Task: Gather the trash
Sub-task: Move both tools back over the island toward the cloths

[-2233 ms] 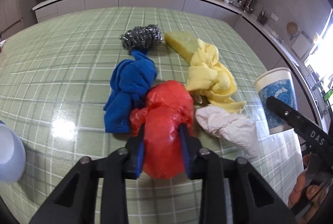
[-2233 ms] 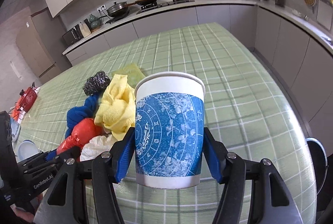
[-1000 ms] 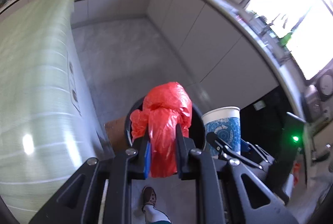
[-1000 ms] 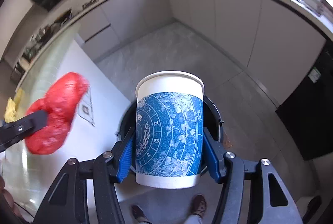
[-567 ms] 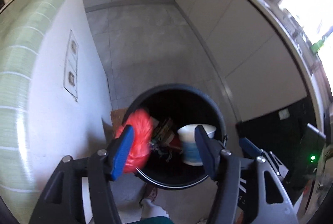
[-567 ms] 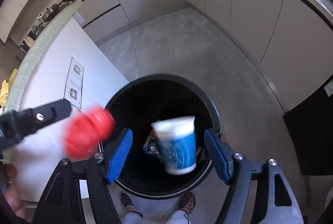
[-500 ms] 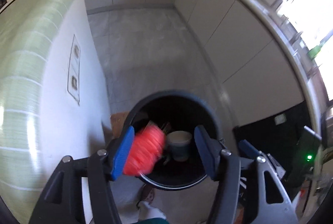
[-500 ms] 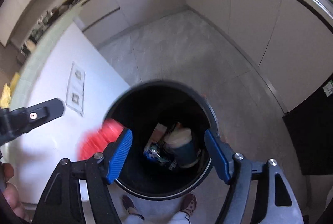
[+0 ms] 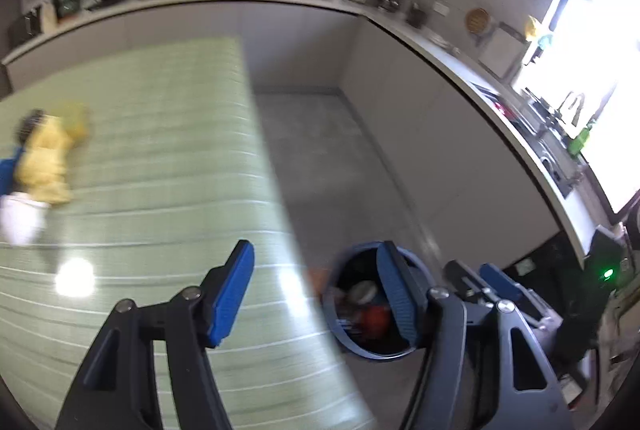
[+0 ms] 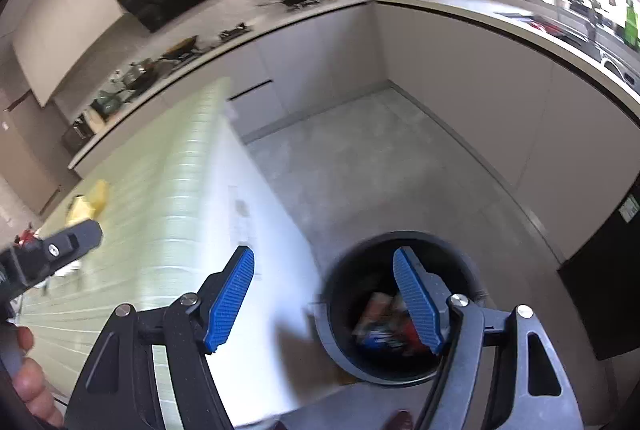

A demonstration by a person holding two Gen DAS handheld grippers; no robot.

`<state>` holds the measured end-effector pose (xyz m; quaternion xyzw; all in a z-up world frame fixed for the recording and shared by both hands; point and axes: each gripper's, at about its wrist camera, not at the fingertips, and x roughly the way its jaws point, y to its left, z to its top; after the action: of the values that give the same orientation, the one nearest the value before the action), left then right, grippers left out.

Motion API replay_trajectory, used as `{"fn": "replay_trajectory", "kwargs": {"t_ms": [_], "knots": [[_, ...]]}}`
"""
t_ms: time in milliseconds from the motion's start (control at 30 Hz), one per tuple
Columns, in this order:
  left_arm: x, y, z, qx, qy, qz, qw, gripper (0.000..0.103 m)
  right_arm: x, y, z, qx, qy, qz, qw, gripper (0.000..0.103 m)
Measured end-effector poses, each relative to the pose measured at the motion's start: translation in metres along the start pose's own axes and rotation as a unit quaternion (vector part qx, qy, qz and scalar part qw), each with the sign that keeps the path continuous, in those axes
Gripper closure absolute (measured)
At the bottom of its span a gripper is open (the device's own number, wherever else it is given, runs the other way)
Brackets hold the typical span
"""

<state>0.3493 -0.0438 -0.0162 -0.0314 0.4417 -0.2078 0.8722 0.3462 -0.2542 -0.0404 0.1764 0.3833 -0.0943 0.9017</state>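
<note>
With both the left gripper (image 9: 316, 290) and right gripper (image 10: 324, 300) spread and holding nothing, swing leftward to the white wad (image 9: 18, 218), steering clear of the yellow cloth (image 9: 42, 162) beyond it.

Glossy green checked tablecloth (image 9: 160, 158), yellow cloth rag (image 9: 42, 162), dark smooth plastic bin (image 10: 336, 294), matt grey stone floor (image 10: 360, 158), ribbed blue gripper pads (image 10: 230, 300).

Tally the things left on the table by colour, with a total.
Yellow: 2, cloth and sponge
Blue: 1, cloth
White: 1, wad
Dark, blurred: 1, scrubber
Total: 5
</note>
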Motion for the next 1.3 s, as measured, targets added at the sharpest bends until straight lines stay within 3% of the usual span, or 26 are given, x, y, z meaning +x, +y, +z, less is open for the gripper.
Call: {"fn": "replay_trajectory", "kwargs": {"t_ms": [133,333,533,733,833,1033,1100,1300], "knots": [[-0.037,0.073,0.002,-0.001,-0.018,0.035,0.9992,0.036,-0.011,0.082,-0.009,-0.016,-0.012,0.017,1.0,0.029],[-0.08,0.166,-0.002,-0.01,-0.042,0.087,0.9953,0.036,0.005,0.198,-0.034,-0.046,-0.009,0.049,0.998,0.029],[-0.109,0.258,-0.006,-0.064,-0.047,0.144,0.9864,0.036,0.022,0.296,-0.056,-0.097,0.01,0.092,0.991,0.029],[-0.128,0.344,-0.026,-0.161,-0.052,0.227,0.9591,0.036,0.045,0.355,-0.06,-0.148,0.022,0.14,0.979,0.029],[-0.144,0.381,-0.037,-0.199,-0.057,0.273,0.9394,0.036,0.056,0.372,-0.062,-0.152,0.029,0.168,0.973,0.029],[-0.156,0.442,-0.056,-0.251,-0.057,0.32,0.9115,0.036,0.063,0.401,-0.069,-0.165,0.039,0.183,0.968,0.029],[-0.15,0.459,-0.059,-0.254,-0.045,0.322,0.9111,0.036,0.064,0.409,-0.07,-0.164,0.037,0.183,0.969,0.029],[-0.117,0.489,-0.05,-0.22,-0.01,0.277,0.9353,0.036,0.069,0.439,-0.077,-0.147,0.032,0.164,0.975,0.029]]}}
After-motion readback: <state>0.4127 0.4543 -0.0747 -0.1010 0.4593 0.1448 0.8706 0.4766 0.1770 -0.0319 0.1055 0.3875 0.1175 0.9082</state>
